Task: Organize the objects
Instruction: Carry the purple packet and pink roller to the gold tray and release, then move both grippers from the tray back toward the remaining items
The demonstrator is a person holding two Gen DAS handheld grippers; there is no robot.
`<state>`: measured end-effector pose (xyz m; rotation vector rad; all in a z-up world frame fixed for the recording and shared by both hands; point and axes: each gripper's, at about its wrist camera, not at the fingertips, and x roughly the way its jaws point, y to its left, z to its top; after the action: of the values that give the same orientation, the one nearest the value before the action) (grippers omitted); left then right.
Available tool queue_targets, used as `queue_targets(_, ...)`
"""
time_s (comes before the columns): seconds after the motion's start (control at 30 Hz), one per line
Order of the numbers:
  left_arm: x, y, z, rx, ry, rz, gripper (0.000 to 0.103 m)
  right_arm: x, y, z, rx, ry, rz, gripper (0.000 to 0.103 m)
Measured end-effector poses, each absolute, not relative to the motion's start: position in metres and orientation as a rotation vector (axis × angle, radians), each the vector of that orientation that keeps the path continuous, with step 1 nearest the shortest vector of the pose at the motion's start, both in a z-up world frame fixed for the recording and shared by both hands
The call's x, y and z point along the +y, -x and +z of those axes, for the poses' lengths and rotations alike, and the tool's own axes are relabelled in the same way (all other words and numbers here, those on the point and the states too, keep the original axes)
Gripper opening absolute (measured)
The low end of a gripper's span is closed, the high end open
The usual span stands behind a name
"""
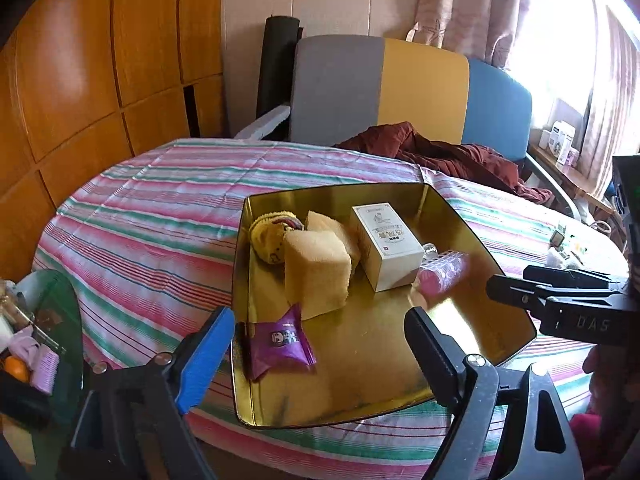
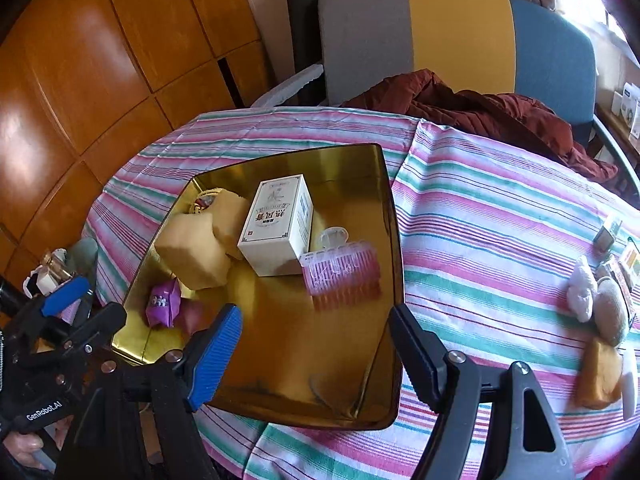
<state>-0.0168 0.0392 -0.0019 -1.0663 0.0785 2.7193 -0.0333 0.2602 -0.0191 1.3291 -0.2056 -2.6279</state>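
While both tools hang empty over the near edge of the gold tray (image 2: pixel 394 264), the right gripper (image 2: pixel 316 344) has its jaws spread wide and clamps nothing, and the left gripper (image 1: pixel 320 344) stands just as far apart. Ahead of the right one lies the pink comb-like brush (image 2: pixel 340 276), leaning against the white box (image 2: pixel 276 224), its long axis running across the gripper's line. Beyond sit two yellow sponges (image 2: pixel 196 252), and near the left gripper a purple packet (image 1: pixel 282 340) rests by the tray's near-left rim.

What is left to gather lies off to the right on the striped cloth (image 2: pixel 480 216), well apart from the tray — a white fluffy thing (image 2: pixel 582 290), a tan pad (image 2: pixel 612 312) and an orange-brown block (image 2: pixel 598 376). The right gripper is plainly nearer these; I judge its next move to be a swing rightward, the block being closest.
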Motion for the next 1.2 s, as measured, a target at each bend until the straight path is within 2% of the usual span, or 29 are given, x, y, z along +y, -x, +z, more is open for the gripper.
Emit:
queue_targets(0.43, 0.047, 0.008, 0.005, 0.152, 1.02, 2.751, 0.089, 0.254, 0.023, -0.016, -0.157, -1.309, -2.661, 0.077)
queue_targets(1.2, 0.071, -0.003, 0.012, 0.301, 0.943, 2.749, 0.089, 0.301, 0.013, -0.017, -0.271, -1.333, -2.746, 0.077)
